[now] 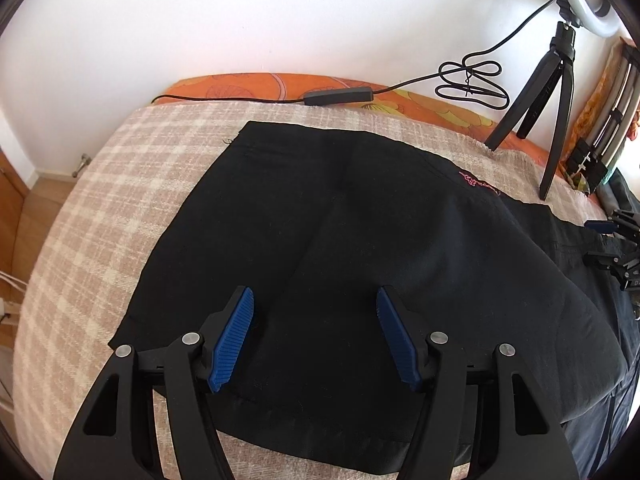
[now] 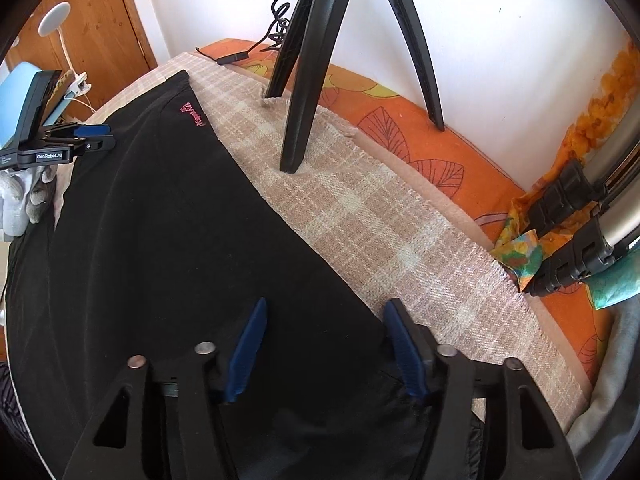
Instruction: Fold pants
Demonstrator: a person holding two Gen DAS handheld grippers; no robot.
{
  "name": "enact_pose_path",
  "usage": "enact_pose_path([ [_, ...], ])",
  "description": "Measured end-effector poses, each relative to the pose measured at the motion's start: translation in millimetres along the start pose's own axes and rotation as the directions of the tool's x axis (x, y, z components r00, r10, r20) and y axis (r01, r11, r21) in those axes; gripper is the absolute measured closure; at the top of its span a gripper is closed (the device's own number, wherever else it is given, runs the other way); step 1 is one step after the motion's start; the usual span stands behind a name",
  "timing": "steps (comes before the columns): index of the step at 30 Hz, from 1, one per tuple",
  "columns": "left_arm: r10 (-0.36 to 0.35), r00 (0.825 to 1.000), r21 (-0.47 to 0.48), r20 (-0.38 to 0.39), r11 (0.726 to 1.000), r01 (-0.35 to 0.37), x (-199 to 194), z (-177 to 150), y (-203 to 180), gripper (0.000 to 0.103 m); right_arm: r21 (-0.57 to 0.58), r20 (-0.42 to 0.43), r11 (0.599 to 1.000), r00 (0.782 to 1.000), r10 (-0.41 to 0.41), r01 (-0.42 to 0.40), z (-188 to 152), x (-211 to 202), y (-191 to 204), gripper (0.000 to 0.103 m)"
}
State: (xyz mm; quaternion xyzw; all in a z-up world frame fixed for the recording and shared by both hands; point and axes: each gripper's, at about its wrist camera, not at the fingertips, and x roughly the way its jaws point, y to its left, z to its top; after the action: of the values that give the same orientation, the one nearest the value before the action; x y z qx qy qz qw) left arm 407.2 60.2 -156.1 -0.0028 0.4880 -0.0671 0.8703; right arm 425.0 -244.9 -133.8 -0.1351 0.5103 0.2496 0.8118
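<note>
Black pants [image 1: 360, 240] are laid flat on a beige checked blanket [image 1: 120, 208], covering most of its middle; a small pink embroidered logo [image 1: 478, 184] is seen near their far right edge. In the right wrist view the same pants [image 2: 160, 240] fill the left and near part of the picture, with the logo [image 2: 195, 115] at the far end and the blanket [image 2: 380, 220] running alongside on the right.

The left gripper [image 1: 316, 336] is held low over the near hem of the pants, its blue pads [image 1: 234, 340] spread apart with black cloth lying between them; no pinch on the fabric is shown. The right gripper [image 2: 326, 350] is likewise poised over the pants near their right edge, its jaws apart and nothing visibly clamped (whether the tips touch the cloth cannot be told). From the right wrist view the left gripper [image 2: 94, 136] is seen at the far left, carried by a gloved hand [image 2: 24, 196].

Beyond the blanket an orange patterned sheet [image 1: 260, 84] is exposed along the white wall. A black tripod [image 1: 556, 92] carrying a ring light [image 1: 592, 4] is planted at the far right, and its cable [image 1: 472, 80] is trailed across the sheet
</note>
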Motion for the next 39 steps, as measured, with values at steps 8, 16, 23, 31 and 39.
enact_pose_path([
  [8,0.001,1.000,-0.031,-0.008,1.000,-0.001,-2,4,3,0.039,-0.051,0.015,0.996,0.997,-0.075,0.075,-8,-23,32,0.097],
  [16,-0.075,0.997,-0.160,0.001,0.984,0.074,-29,22,13,0.033,-0.058,0.203,0.990,0.972,-0.116,0.131,-36,-105,95,0.098],
  [23,-0.171,0.985,-0.222,0.020,0.960,0.171,-49,43,-2,0.032,-0.159,0.212,0.978,0.972,-0.097,0.133,-81,-116,174,0.098],
  [31,-0.141,0.989,-0.211,-0.043,0.969,0.130,-42,40,-26,0.023,-0.187,0.195,0.973,0.976,-0.099,0.136,-106,-108,199,0.098],
  [39,-0.214,0.977,-0.408,0.020,0.890,0.203,-36,9,17,0.070,-0.144,0.242,0.970,0.957,-0.160,0.198,-116,-129,198,0.098],
])
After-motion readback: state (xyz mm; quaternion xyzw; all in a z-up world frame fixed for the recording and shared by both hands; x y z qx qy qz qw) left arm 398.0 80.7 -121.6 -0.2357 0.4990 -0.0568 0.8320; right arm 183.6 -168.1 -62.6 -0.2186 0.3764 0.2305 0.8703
